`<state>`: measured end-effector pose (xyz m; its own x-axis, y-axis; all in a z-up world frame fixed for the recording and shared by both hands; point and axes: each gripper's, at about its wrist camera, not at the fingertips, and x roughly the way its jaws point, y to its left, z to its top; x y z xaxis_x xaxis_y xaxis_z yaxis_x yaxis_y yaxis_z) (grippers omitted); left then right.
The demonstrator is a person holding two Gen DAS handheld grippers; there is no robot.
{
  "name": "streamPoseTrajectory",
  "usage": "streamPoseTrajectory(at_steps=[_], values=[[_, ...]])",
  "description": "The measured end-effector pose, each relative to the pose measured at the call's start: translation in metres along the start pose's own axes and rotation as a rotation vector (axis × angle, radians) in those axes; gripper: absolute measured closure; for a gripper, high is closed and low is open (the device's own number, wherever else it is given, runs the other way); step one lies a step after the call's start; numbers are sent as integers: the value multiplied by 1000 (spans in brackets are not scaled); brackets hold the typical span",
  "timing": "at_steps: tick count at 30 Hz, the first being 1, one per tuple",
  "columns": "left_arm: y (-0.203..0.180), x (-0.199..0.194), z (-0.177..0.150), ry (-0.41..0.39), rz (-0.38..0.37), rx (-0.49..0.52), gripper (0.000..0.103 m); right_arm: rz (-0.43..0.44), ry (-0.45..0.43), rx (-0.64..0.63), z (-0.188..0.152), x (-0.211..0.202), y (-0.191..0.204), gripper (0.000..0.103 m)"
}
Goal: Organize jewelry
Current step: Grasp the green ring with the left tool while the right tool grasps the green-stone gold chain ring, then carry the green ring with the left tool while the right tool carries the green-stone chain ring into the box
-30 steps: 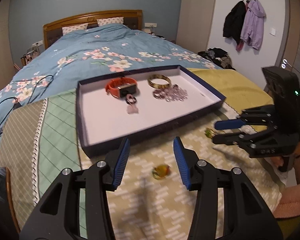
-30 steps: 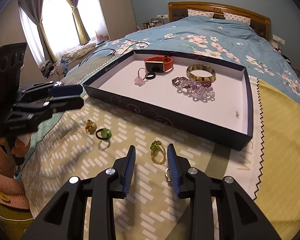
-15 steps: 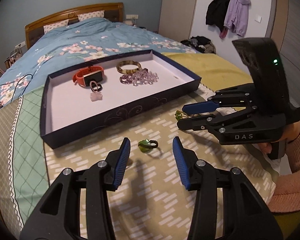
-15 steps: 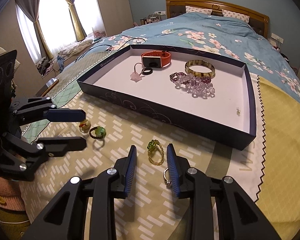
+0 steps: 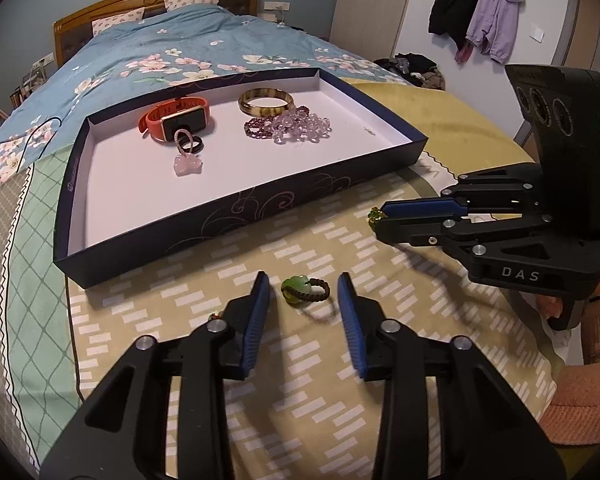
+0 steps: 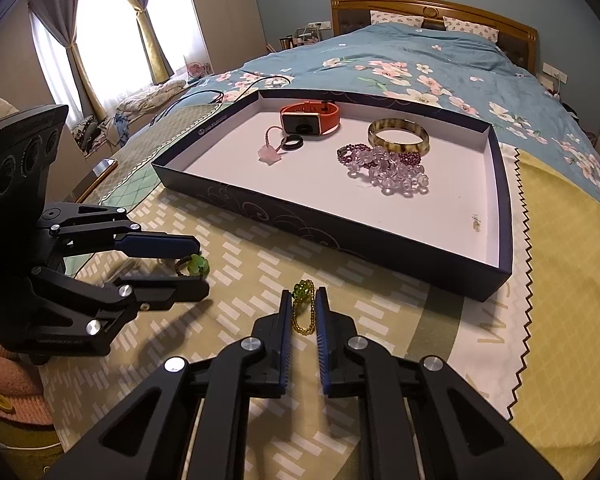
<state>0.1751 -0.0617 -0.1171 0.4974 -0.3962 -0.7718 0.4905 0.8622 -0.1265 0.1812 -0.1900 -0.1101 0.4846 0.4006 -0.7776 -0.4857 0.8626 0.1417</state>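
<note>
A green-stone ring (image 5: 304, 289) with a brown band lies on the patterned cloth between my left gripper's (image 5: 302, 296) fingers. Its jaws are closing and the pads stand clear of the ring. In the right wrist view the left gripper (image 6: 202, 268) straddles this ring (image 6: 196, 265). My right gripper (image 6: 303, 304) is closing, its pads touching both sides of a gold bead ring (image 6: 303, 310) with a green stone. The dark blue tray (image 5: 220, 232) holds an orange watch (image 5: 176, 120), a bangle (image 5: 266, 102), bead bracelets (image 5: 288, 128) and a pink pendant (image 5: 188, 164).
A small amber ring (image 5: 214, 315) peeks out behind my left finger. The tray (image 6: 300, 220) sits just beyond both rings on the bed. A floral blue duvet (image 6: 420, 60) lies behind it. A person's pink sleeve (image 5: 580, 400) is at the right edge.
My left gripper moved from the amber ring over to the green-stone ring, sank lower, and its jaws narrowed. The right gripper stayed put and its jaws closed in on the gold bead ring.
</note>
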Motion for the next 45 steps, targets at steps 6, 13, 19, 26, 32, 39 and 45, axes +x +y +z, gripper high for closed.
streamPoseTrajectory(at_steps=[6,13,19,26,32,39,45], values=[[0,-1,0,-6,8,-10,80,-1,-12,1,0,-3,1,94],[-1,-9,0,-34,-10,-17,80,6,-46,18,1,-10,-2,94],[0,-22,4,-79,-12,-19,80,18,-88,22,4,-20,-1,94],[2,-37,10,-124,-12,-21,80,19,-128,29,11,-30,0,94],[3,-47,15,-156,-10,-19,80,16,-149,34,18,-33,-3,94],[8,-53,23,-185,8,-27,80,5,-172,33,27,-35,-7,94],[14,-56,30,-202,23,-38,80,-5,-187,24,36,-34,-9,94]])
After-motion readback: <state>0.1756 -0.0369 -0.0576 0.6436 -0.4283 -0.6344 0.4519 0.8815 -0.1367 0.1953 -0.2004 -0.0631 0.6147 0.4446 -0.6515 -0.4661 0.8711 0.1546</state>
